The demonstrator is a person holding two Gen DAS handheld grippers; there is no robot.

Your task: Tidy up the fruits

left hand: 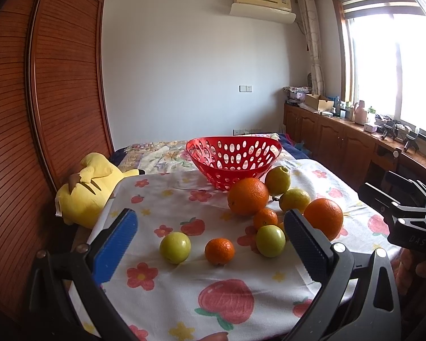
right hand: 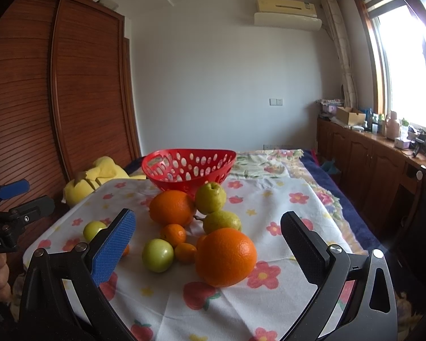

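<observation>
A red perforated basket (left hand: 233, 156) (right hand: 189, 167) stands empty at the far side of the flowered tablecloth (left hand: 213, 292). In front of it lie several fruits: two large oranges (left hand: 248, 196) (right hand: 225, 257), two pears (left hand: 278, 180) (right hand: 210, 197), small tangerines (left hand: 219, 251) (right hand: 173, 234) and green apples (left hand: 175, 247) (right hand: 157, 255). My left gripper (left hand: 210, 244) is open and empty, near the front fruits. My right gripper (right hand: 207, 244) is open and empty, with the nearest large orange between its fingers' line of sight.
A yellow plush toy (left hand: 91, 187) lies at the table's left edge by a wooden wardrobe (left hand: 42, 99). A bed with a flowered cover (right hand: 269, 159) lies behind the table. A cluttered wooden cabinet (right hand: 383, 153) runs along the right under the window.
</observation>
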